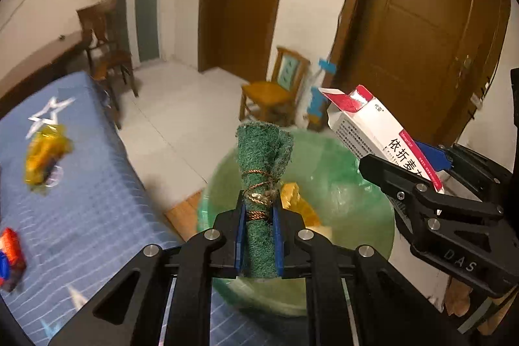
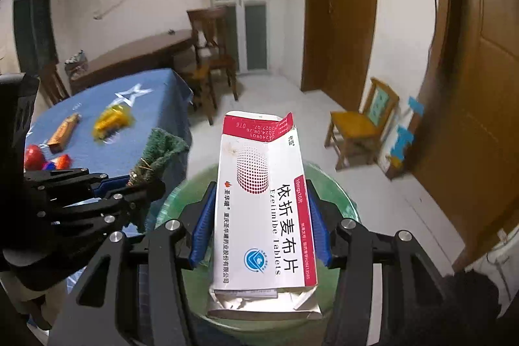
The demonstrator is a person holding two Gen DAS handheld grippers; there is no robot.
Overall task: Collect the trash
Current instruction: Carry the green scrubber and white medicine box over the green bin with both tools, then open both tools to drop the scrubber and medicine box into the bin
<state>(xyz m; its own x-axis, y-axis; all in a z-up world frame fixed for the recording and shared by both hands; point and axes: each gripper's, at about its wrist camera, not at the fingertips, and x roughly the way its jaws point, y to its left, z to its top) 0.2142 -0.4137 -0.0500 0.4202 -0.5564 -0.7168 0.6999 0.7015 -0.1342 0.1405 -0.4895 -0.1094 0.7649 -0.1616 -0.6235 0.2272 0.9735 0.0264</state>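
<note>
My left gripper is shut on a rolled green scouring pad tied with copper wire, held over a bin lined with a green bag. My right gripper is shut on a white and red medicine box with an open flap, also above the green-lined bin. The box and right gripper show at the right of the left wrist view. The pad and left gripper show at the left of the right wrist view. Yellow trash lies inside the bin.
A table with a blue star cloth stands left of the bin, bearing a yellow wrapper, an orange packet and red and blue items. Wooden chairs, a dark desk and brown doors stand behind.
</note>
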